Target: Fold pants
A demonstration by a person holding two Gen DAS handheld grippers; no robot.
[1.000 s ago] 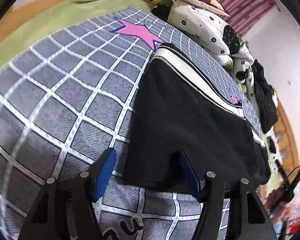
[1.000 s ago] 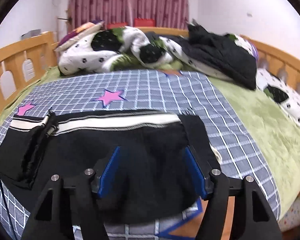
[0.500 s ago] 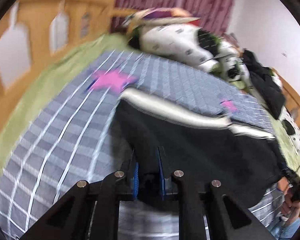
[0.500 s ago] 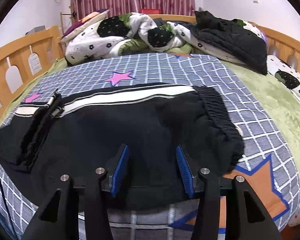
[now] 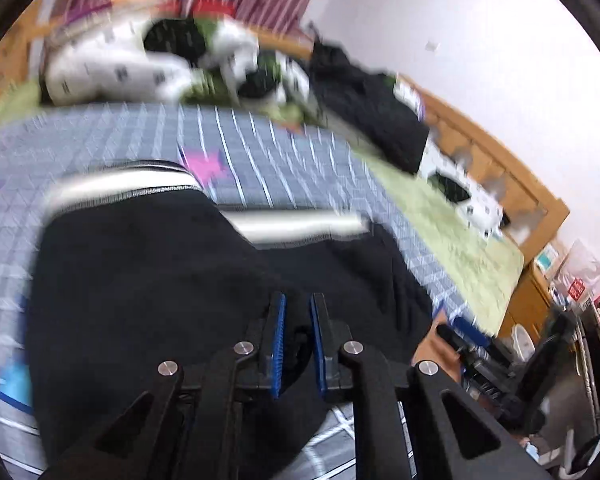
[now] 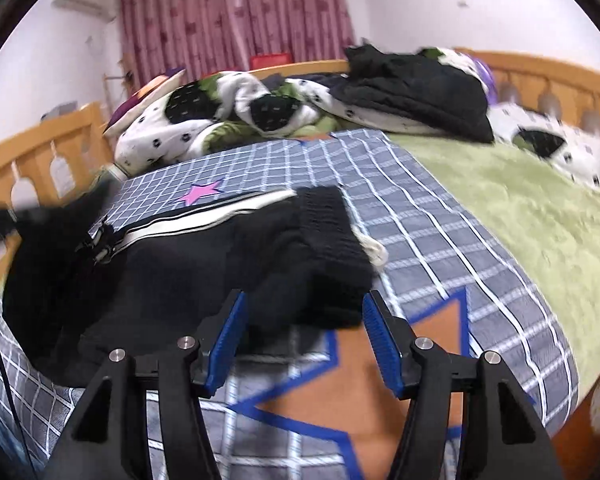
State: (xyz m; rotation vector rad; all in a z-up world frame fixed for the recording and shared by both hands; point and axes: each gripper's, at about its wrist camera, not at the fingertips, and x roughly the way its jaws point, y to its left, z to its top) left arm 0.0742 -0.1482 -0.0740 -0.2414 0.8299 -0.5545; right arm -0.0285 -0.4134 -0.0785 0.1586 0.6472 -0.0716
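- The left gripper is clenched on a fold of the black pants; dark cloth fills the narrow slot between its ribbed blue pads, and the pinched layer is lifted over the rest of the garment.
- The right gripper stands released, its jaws having just been widening. The elastic waistband end of the pants lies between and just past the blue pads, with no pad pressing on it.
- Beneath the right jaws the blanket shows a large orange star outlined in blue.
- The pants are soft, thick knit, matte black, with a cream side stripe edged in thin speckled lines; the waistband is ribbed and gathered, and a pale drawstring end pokes out beside it.
- They lie across the grey blanket, which is crossed by a white grid and carries a pink star just beyond the stripe.
- To the right of the blanket lies a fuzzy green cover.
- Farther back are bunched white bedding with black patches, a black quilted jacket, the wooden bed rail and red curtains.
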